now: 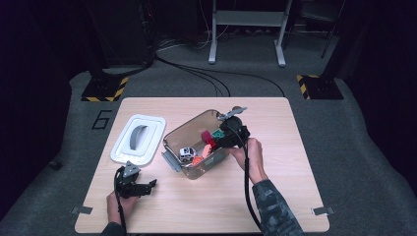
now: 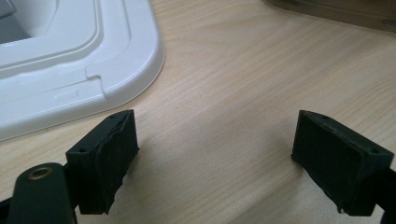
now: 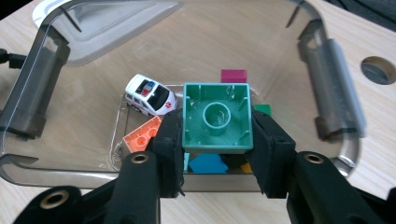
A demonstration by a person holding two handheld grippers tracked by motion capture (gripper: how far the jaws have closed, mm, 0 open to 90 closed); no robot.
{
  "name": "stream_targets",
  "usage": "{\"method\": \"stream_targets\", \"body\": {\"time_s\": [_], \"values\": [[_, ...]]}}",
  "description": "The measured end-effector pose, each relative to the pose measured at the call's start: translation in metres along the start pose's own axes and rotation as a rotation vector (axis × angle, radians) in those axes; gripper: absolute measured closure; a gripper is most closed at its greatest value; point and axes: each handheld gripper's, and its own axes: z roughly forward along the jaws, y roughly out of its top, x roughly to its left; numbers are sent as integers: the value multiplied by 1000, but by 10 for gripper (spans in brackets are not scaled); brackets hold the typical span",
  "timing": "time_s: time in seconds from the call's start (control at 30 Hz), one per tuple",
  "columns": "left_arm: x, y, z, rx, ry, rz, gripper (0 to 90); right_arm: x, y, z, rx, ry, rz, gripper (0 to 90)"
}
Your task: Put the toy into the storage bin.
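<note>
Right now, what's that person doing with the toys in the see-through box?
A person holds a gripper in each hand. The right gripper is shut on a green building block, holding it over the clear plastic box, where a toy car and other coloured blocks lie. The left gripper is open above the wooden table, beside the white lid that lies off the box.

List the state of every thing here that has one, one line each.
Bin: open, lid off, toys inside.
Lid: flat on the table, left of the bin.
Green block: gripped, hollow side up, over the bin.
Toy car: upright in the bin.
Right gripper: shut on the green block.
Left gripper: open, empty.
</note>
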Motion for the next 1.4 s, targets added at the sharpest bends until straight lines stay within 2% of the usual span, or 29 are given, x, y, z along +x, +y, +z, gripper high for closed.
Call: {"method": "stream_targets", "body": {"time_s": [0.4, 0.83, 0.97, 1.1, 1.23, 1.4], "values": [[0, 0, 0, 0, 0, 0, 140, 11, -1, 12, 40, 22, -20, 586], [0, 0, 0, 0, 0, 0, 140, 15, -4, 10, 58, 23, -36, 571], [0, 0, 0, 0, 0, -1, 140, 15, -5, 8, 59, 18, -32, 495], [0, 0, 0, 0, 0, -1, 140, 13, -7, 4, 40, 8, -18, 359], [0, 0, 0, 0, 0, -1, 140, 10, -13, -6, -2, -4, -2, 219], [0, 0, 0, 0, 0, 0, 140, 5, -25, -21, -62, -15, 24, 152]]}}
